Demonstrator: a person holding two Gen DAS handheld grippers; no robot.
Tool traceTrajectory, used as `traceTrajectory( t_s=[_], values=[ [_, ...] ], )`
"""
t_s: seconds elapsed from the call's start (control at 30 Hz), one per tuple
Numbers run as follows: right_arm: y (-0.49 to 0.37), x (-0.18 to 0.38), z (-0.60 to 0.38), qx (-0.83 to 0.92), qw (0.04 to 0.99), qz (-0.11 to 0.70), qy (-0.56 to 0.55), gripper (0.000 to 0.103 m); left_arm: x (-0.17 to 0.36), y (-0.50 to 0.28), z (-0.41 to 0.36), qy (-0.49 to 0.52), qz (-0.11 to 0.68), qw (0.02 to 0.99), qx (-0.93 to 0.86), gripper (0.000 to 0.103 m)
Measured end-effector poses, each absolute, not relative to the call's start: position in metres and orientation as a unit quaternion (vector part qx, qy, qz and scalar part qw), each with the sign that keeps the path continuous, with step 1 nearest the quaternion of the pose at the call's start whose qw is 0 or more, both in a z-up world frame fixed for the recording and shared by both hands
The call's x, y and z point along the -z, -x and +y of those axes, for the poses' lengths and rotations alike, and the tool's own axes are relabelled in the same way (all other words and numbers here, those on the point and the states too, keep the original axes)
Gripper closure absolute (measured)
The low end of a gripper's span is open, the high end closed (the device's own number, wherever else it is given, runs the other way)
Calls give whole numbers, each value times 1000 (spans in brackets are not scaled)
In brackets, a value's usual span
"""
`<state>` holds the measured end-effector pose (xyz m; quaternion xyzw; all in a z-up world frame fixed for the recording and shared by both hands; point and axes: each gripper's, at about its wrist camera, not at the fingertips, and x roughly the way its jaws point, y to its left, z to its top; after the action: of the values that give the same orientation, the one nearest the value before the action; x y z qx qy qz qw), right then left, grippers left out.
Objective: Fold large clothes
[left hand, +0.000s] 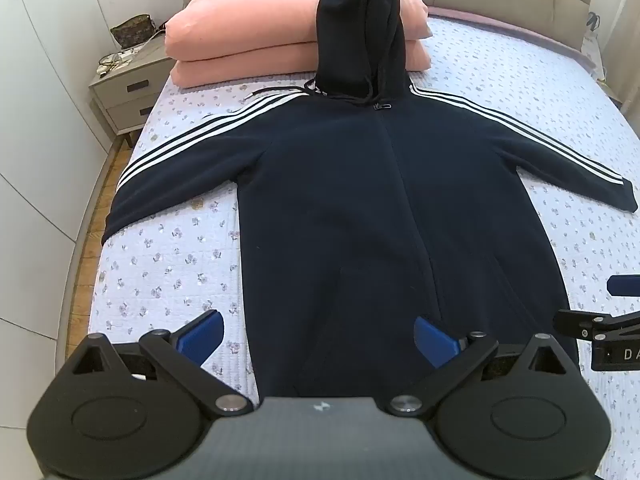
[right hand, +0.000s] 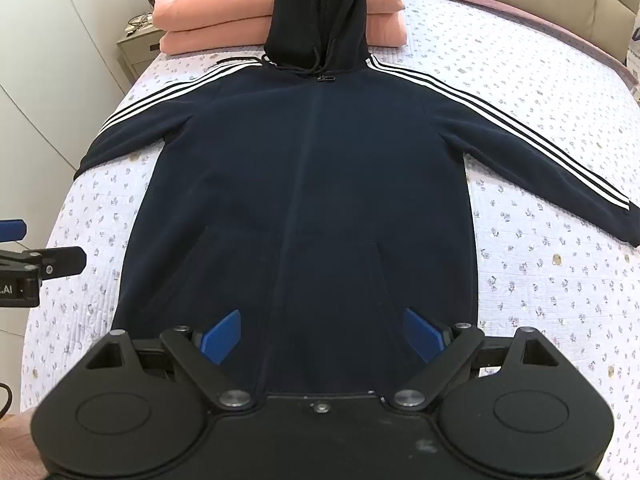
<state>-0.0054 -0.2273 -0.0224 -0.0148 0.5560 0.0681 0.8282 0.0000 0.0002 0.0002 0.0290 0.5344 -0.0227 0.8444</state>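
Flowery sheets covered the bed [left hand: 168, 264], and a big dark hoodie [left hand: 360, 200] lay flat on it, front side up, zipped shut. It was spread out with both sleeves stretched wide, most likely so it would be easy to fold.

Left tool [left hand: 320, 338] hung just above the bottom edge of the hoodie, with its blue fingers [left hand: 200, 336] wide apart and holding nothing. Right tool [right hand: 322, 336] hung beside it over the same edge, fingers apart and empty too. Both looked ready to come down and start.

Far ahead of the tools, the hood [right hand: 320, 12] leaned up against a pile of pink folded bedding [left hand: 248, 28]. That pile stood in the way and might crowd the hood during folding. Left sleeve [left hand: 180, 160] reached right to the bed's edge, so it could slip off. Ahead and to the left stood a small drawer stand [left hand: 128, 88] with a bag [left hand: 134, 32] on it.
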Motion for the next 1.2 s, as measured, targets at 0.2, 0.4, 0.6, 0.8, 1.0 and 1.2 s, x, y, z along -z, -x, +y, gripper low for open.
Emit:
traceTrajectory(
  t_s=[0.2, 0.4, 0.6, 0.8, 1.0, 1.2],
  values=[
    [5, 23, -227, -69, 827, 558, 15, 0, -1, 0, 0, -28, 535, 844, 25, 0],
    [3, 20, -226, -71, 829, 555, 9, 0, 4, 3, 2, -28, 534, 844, 26, 0],
    [5, 20, -229, -74, 829, 554, 10, 0, 4, 2, 1, -27, 537, 843, 26, 0],
    [4, 20, -230, -75, 827, 557, 11, 0, 4, 2, 2, -26, 537, 843, 24, 0],
    [5, 20, -229, -73, 828, 555, 11, 0, 3, 2, 2, -26, 538, 842, 25, 0],
    [4, 19, -230, -75, 828, 556, 11, 0, 3, 1, 2, -25, 538, 842, 25, 0]
  ],
)
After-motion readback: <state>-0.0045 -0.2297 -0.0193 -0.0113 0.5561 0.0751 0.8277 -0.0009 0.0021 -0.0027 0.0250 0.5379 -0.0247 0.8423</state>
